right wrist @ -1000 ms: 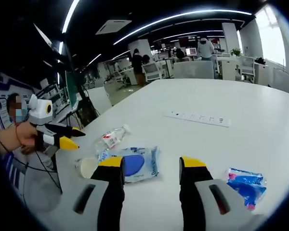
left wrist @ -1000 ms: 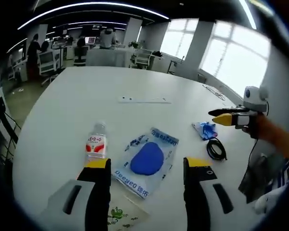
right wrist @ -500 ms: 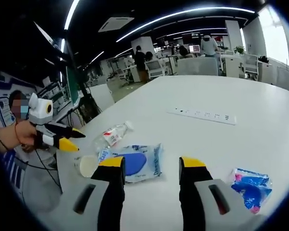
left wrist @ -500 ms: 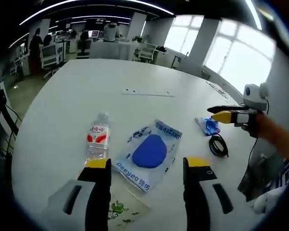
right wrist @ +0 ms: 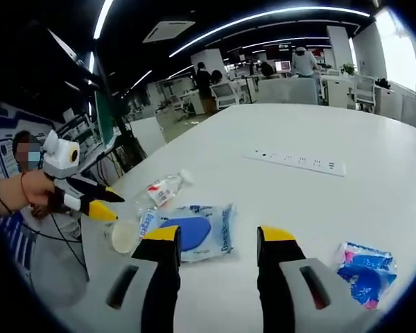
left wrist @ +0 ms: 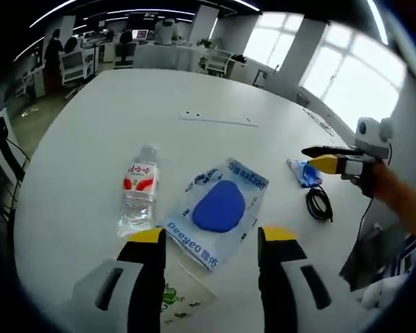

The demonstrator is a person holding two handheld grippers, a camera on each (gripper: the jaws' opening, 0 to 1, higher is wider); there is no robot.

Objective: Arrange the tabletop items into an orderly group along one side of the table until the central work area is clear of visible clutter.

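L gripper view: the left gripper point(left wrist: 211, 239) hovers over the white table point(left wrist: 90, 132) w/ its yellow-tipped jaws apart and nothing between them. Just beyond the jaws lies a clear plastic bag w/ a blue pad inside point(left wrist: 220, 208), flat on the table, blue print along its edges. Beside it, on that view's left, a small water bottle point(left wrist: 138, 191) lies on its side, red-and-white label up, cap pointing away from the camera. Under the left jaw sits a paper w/ a green cartoon print point(left wrist: 173, 298), partly hidden by the jaw. Farther off, near mid-table, a white power strip point(left wrist: 218, 120). Toward the right edge: a small blue packet point(left wrist: 304, 171) and, just beside it, a coiled black cable point(left wrist: 319, 205).

The right gripper point(left wrist: 312, 157) comes in from the right, held in a hand; its jaws look close together, but whether they touch, can't tell from here.

R gripper view: the right gripper's jaws point(right wrist: 215, 239) stand apart, empty, above the table. Ahead lie the bag w/ blue pad point(right wrist: 188, 229), the water bottle point(right wrist: 163, 189) beyond it, and a round white lid-like object point(right wrist: 123, 236) (can't tell what exactly) touching the bag's near-left corner. The blue packet point(right wrist: 367, 272) (blue and pink here) sits lower right, the power strip point(right wrist: 301, 161) farther back. The left gripper point(right wrist: 104, 205) shows at far left, held by a hand point(right wrist: 38, 191).
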